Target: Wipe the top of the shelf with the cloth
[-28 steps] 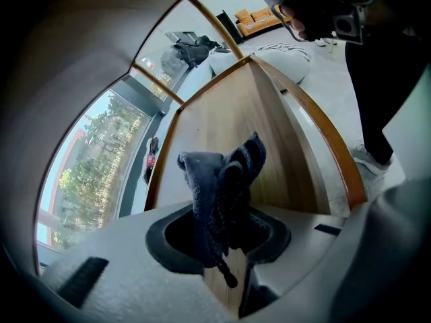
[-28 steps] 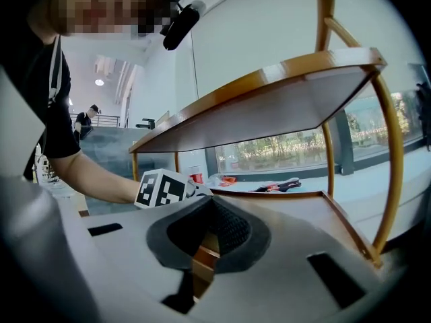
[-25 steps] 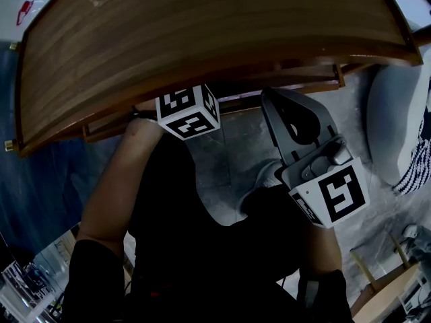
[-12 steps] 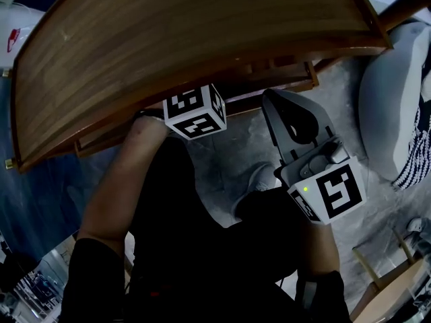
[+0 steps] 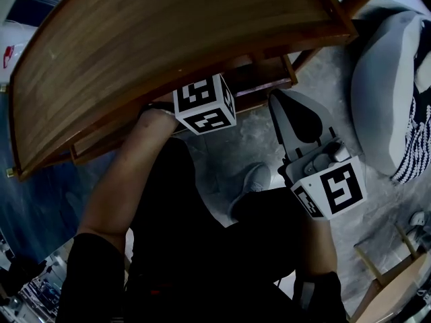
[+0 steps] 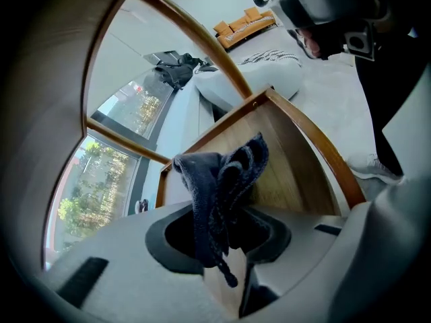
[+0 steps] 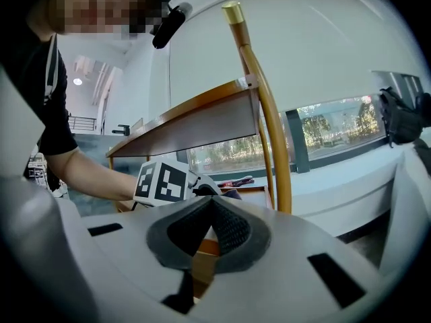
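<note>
Left tool [image 6: 222, 237] clamped on dark cloth [image 6: 217, 180] under shelf top [image 5: 161, 39], right tool [image 7: 212, 224] seemingly closed, empty

Items in view:

- Floor [image 5: 225, 150]: grey, mottled, concrete-like; a blue-grey area at the left.
- Beanbag [image 5: 384, 86]: large, pale grey, on the floor at the right.
- Striped fabric [image 5: 416, 143]: dark with white stripes, lying against the beanbag's right side.
- Shoe [image 5: 252, 179]: grey, on the floor near the centre.
- Wooden frame [image 5: 385, 282]: light wood, near right corner, only partly shown.
- White object [image 5: 5, 54]: bears a red mark, far left edge; identity unclear.
- Sofa [image 6: 244, 21]: orange, far across the room.
- Windows [image 6: 101, 180]: large panes with green trees outside.
- Dark bag [image 7: 405, 116]: on the window ledge, at the right.
</note>
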The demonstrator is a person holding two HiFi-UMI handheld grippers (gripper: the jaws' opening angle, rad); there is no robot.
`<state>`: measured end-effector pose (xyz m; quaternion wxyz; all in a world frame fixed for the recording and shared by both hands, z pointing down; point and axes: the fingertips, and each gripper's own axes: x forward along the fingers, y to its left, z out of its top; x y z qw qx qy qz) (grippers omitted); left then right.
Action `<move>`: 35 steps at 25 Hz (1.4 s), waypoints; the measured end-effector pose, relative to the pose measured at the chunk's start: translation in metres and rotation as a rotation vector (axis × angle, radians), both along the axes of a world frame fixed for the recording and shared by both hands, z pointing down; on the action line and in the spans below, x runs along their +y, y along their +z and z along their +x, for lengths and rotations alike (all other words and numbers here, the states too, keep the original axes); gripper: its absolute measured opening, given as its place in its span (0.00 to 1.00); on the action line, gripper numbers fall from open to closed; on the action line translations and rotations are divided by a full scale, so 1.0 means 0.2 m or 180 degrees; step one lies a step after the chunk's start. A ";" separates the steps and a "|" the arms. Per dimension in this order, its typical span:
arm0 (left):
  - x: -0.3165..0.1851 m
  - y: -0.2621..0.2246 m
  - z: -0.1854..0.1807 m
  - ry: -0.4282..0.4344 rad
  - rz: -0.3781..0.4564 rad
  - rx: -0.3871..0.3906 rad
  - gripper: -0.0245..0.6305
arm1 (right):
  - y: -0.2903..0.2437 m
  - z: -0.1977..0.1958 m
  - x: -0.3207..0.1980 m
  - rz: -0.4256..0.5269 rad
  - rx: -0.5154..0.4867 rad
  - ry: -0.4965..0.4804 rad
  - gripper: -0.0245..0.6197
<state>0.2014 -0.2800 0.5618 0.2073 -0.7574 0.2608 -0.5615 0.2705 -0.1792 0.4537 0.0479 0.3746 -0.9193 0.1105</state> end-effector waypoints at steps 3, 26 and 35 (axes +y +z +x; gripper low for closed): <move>-0.01 0.00 0.06 0.0051 0.0005 0.0001 0.23 | 0.00 0.03 0.00 0.0009 -0.0015 0.0032 0.04; 0.13 -0.10 -0.30 0.0010 0.0125 0.0013 0.23 | -0.09 -0.30 0.07 0.0065 0.0033 -0.0069 0.04; 0.35 -0.04 -0.95 -0.0513 0.0027 -0.0066 0.23 | -0.11 -0.71 0.20 0.0095 0.0138 -0.0349 0.04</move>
